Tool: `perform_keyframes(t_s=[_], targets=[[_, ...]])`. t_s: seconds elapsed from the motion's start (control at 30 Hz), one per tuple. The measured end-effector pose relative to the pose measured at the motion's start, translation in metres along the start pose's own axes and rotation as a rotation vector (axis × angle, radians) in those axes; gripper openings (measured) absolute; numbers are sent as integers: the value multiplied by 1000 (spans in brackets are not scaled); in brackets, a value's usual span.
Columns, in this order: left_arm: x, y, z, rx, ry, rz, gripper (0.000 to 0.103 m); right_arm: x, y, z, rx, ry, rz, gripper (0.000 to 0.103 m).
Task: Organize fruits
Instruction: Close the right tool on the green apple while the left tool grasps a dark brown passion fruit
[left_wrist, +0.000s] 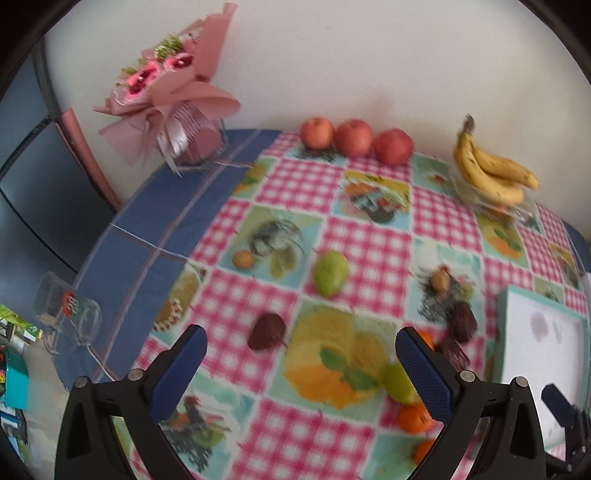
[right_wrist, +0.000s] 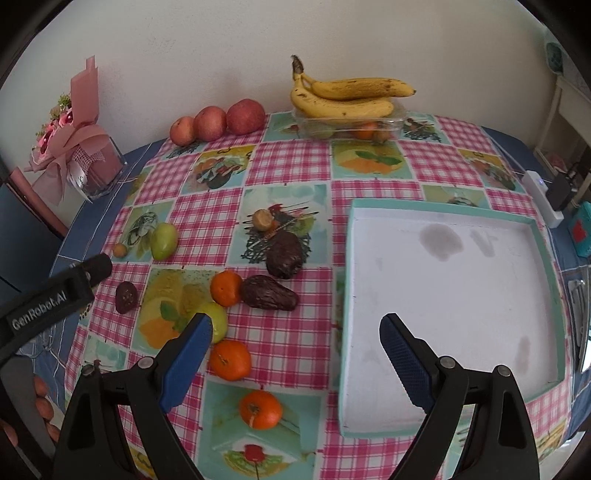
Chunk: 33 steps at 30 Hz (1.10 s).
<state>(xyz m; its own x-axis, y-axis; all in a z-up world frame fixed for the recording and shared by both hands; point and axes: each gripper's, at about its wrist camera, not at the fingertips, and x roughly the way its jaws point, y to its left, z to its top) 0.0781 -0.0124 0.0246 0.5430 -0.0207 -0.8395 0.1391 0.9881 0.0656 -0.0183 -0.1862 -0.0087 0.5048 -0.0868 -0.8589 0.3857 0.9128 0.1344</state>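
Right wrist: open right claw (right_wrist: 295, 354) above 3 oranges (right_wrist: 230, 359).

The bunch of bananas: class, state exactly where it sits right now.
In the right wrist view the bunch of bananas lies at the table's far edge by the wall, on top of a clear plastic container, right of the three red apples.

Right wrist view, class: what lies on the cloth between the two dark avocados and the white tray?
Nothing: in the right wrist view only bare checked tablecloth separates the avocados from the tray.
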Motion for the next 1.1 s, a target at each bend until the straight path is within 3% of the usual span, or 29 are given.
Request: perform_keyframes(t_s=[0.27,0.47,0.53,0.63,1.03,1.1], targets=[[20,43,17,-86,-46,5,103,20,21,22,-20,26,40,92],[9,73,20,-185,-117,-7,103,27,29,33,-19,38,70,92],[14,73,20,-184,-87,-24,103,27,31,34,-23,35,64,92],[34,68,17,-186,39,-40,103,28,37,31,-44,48,73,89],[94,47,-2,-136,246,-62,102,60,66,2,-116,179,106,87],[101,48,-5,-153,275,-75,101,64,67,0,-120,194,104,78]])
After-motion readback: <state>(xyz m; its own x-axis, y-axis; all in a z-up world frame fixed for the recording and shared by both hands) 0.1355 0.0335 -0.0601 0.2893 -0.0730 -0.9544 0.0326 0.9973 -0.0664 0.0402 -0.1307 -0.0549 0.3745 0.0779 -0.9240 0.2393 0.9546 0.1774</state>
